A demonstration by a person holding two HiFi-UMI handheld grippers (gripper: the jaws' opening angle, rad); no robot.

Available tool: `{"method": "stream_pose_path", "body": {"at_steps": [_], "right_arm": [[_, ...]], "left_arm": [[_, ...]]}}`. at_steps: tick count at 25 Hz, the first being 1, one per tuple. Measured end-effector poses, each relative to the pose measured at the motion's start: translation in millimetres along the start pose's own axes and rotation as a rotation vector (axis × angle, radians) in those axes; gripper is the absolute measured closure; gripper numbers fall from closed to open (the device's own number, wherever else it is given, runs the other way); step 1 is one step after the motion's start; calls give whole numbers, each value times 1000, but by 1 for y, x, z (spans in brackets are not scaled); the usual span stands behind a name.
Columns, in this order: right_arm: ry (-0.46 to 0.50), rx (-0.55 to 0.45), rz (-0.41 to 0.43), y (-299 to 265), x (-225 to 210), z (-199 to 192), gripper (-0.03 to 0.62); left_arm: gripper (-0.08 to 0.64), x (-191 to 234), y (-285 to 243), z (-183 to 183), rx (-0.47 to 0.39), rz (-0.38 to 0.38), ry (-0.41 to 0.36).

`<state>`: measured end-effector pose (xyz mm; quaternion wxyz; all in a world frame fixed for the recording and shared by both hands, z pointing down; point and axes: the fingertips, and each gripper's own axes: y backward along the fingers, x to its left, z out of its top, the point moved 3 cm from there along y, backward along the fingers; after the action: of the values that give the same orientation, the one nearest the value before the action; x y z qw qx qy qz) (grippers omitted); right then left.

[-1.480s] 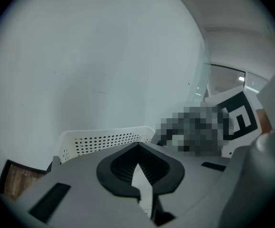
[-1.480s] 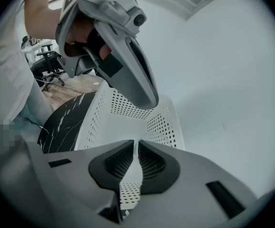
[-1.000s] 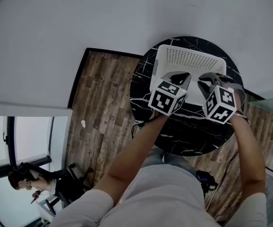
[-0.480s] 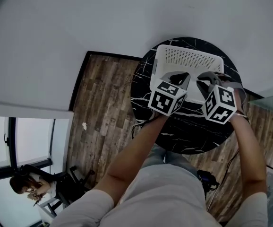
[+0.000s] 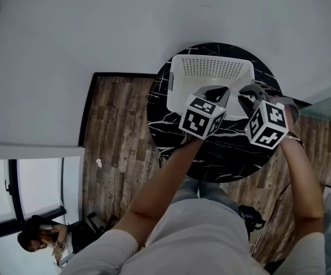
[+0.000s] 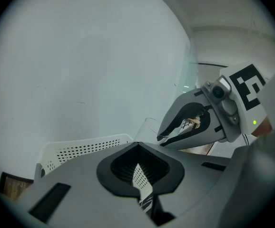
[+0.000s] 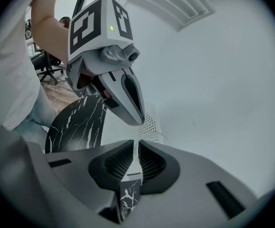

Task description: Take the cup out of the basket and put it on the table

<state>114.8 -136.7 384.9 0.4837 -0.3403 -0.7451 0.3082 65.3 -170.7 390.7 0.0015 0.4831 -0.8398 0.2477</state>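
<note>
A white perforated basket stands at the far side of a round black marble table. Both grippers hover side by side over the basket's near rim. My left gripper is shut with nothing in it, and so is my right gripper. In the left gripper view, the rim of a clear cup shows just beyond the basket, under the right gripper's tip. The right gripper view shows the same cup rim beside the basket wall. In the head view the cup is hidden by the grippers.
A grey wall rises right behind the table. Wood floor surrounds the table on the left and near side. A person sits far off at the lower left. The near half of the marble top is bare.
The head view has swung, so table and basket sit further left in the picture. Both grippers now stand slightly further right along the basket's near rim, and both stay shut.
</note>
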Motion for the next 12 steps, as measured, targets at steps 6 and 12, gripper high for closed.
{"method": "stream_pose_path", "body": {"at_steps": [6,12], "right_arm": [[-53,48,-37,25,0,-33,561],[-111,95,-66,48,3,-70,561]], "left_arm": [[563,-33,-24,7,10,-73,-34],[563,-69,-50,9,24,-150,-62]]}}
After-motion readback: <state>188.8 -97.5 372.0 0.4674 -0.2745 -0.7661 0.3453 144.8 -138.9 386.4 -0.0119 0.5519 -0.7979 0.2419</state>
